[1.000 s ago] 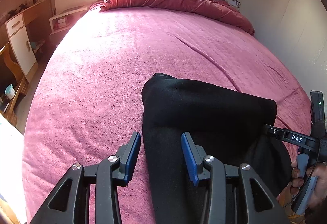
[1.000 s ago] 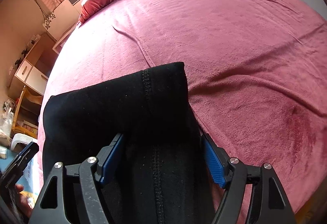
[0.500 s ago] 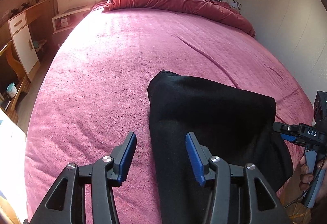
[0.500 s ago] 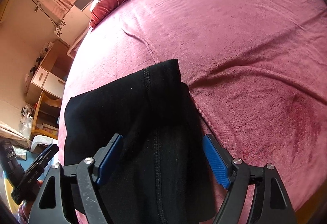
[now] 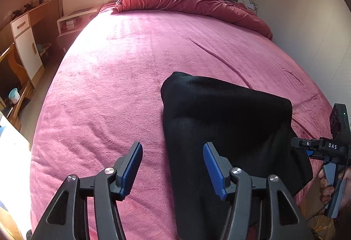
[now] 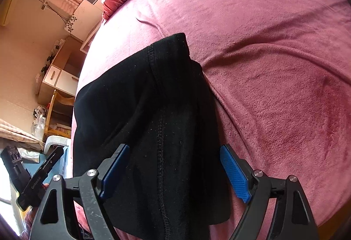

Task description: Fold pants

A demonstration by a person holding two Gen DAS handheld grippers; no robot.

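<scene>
The black pants (image 5: 223,121) lie folded into a thick wedge at the near edge of the pink bed (image 5: 136,60). They also fill the middle of the right wrist view (image 6: 153,112), with a stitched seam running down them. My left gripper (image 5: 173,165) is open and empty, above the pants' left edge. My right gripper (image 6: 175,172) is open and empty, its blue pads (image 6: 234,172) spread wide over the near end of the pants. The right gripper also shows at the far right of the left wrist view (image 5: 318,148).
A rumpled red duvet (image 5: 193,1) lies at the head of the bed. A wooden desk with white drawers (image 5: 24,40) and a nightstand (image 5: 70,23) stand to the left. A wall (image 5: 307,20) runs along the right side.
Both grippers have pulled back and up from the pants, so more of the bed shows. Both stay open. The pants have not moved.
</scene>
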